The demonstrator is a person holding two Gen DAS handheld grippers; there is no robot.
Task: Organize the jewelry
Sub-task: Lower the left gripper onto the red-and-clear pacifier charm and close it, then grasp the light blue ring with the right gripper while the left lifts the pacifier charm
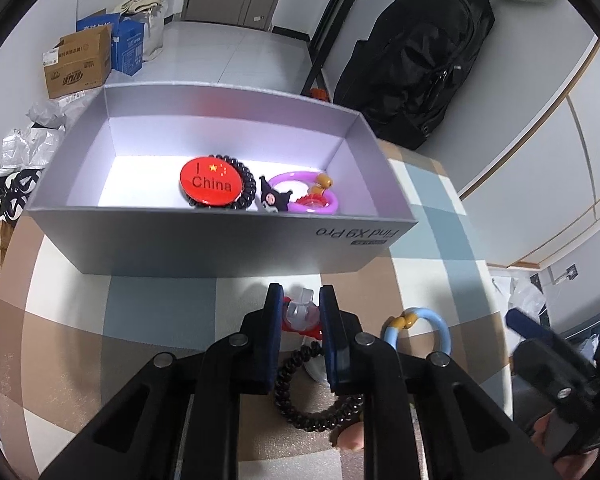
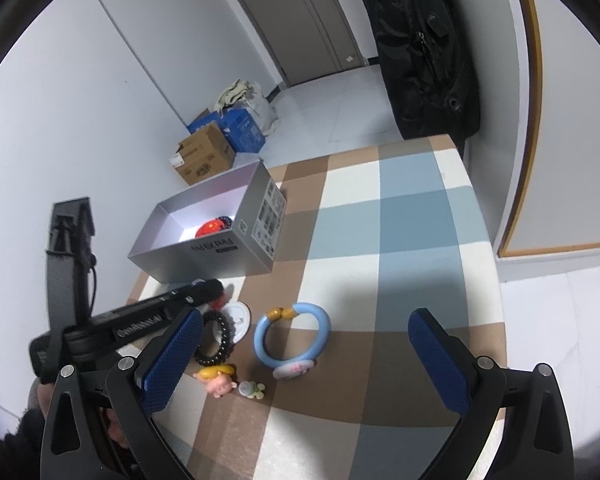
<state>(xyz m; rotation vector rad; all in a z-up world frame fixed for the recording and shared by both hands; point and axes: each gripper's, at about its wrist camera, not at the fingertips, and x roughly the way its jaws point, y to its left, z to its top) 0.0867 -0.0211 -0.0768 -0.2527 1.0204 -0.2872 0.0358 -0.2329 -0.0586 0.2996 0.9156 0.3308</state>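
Observation:
My left gripper [image 1: 300, 304] is shut on a small red and clear plastic trinket [image 1: 300, 312], just above the checked tablecloth in front of the grey box [image 1: 228, 236]. In the box lie a red "I China" badge [image 1: 211, 186] on a black bead bracelet [image 1: 249, 184], a black cartoon charm [image 1: 271, 198] and a purple ring [image 1: 332, 204]. A black coil bracelet [image 2: 216, 340], a blue ring bracelet [image 2: 292, 336], a white disc [image 2: 238, 316], a pink pig charm [image 2: 219, 384] and a small clear charm [image 2: 250, 389] lie on the cloth. My right gripper [image 2: 306, 352] is open and empty above the blue ring.
The table [image 2: 400, 216] carries a brown, blue and white checked cloth. A black bag [image 2: 424, 40] hangs past its far edge. Cardboard boxes [image 2: 208, 152] and bags stand on the floor by the wall. The left gripper's body [image 2: 140, 320] reaches across the right wrist view.

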